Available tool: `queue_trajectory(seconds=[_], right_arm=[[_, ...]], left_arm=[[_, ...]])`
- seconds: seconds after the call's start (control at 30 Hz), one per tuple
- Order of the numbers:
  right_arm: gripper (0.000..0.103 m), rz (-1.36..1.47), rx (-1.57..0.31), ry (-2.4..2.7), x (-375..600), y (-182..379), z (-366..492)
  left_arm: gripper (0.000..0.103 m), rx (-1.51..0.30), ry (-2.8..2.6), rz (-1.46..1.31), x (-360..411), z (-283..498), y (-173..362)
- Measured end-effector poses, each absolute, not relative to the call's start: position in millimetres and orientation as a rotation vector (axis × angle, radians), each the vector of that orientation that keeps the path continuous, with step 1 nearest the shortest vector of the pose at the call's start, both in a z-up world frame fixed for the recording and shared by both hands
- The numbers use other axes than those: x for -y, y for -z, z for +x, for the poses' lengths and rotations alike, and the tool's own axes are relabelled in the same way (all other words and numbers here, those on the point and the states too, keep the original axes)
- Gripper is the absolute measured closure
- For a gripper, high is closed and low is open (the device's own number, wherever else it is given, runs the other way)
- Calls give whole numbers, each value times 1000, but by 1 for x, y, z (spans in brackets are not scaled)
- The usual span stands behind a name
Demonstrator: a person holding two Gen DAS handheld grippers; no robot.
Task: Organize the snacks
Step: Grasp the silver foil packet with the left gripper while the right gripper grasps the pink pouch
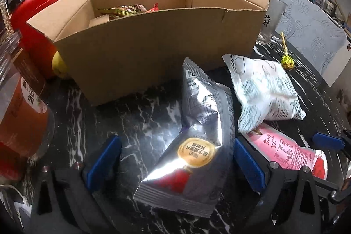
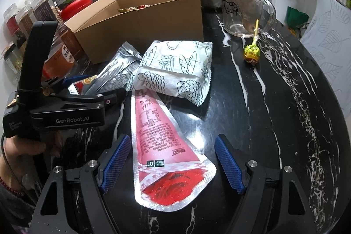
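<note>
left gripper (image 1: 175, 166) spread round silver packet (image 1: 197, 139) | right gripper (image 2: 172, 165) spread (pink pouch (image 2: 166, 146) between)

Both cameras sit low over the black marble table (image 1: 140, 106), each looking forward along its own blue-padded fingers toward the open cardboard box (image 1: 158, 45), the landmark here. The left wrist view is close to the box's front wall, slightly left of its centre. The right wrist view stands farther back and to the right of the box (image 2: 140, 21). Both share the box, the white snack packet (image 1: 265, 91) (image 2: 175, 67) before it, and the lollipop (image 1: 287, 60) (image 2: 252, 54).
</note>
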State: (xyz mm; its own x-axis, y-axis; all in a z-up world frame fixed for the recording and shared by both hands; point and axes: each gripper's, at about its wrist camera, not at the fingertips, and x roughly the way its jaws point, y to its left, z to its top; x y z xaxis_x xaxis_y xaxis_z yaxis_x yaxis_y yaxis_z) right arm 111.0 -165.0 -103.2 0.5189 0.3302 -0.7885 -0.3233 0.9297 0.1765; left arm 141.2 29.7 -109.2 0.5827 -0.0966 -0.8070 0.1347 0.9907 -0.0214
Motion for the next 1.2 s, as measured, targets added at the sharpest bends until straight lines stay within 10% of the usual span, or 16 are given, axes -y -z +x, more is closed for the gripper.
queue_trajectory(seconds=[0.37, 0.63, 0.9, 1.2], right_arm=[[23, -44, -951, -412, 157, 105, 109], [23, -152, -948, -374, 145, 109, 111], [73, -167, -897, -366, 148, 102, 104], [75, -96, -894, -392, 155, 98, 95]], left_arm=[[0, -959, 128, 56, -32, 144, 106], [48, -921, 195, 87, -13, 137, 98], [54, -915, 216, 87, -13, 124, 94], [54, -908, 229, 81, -12, 103, 86]])
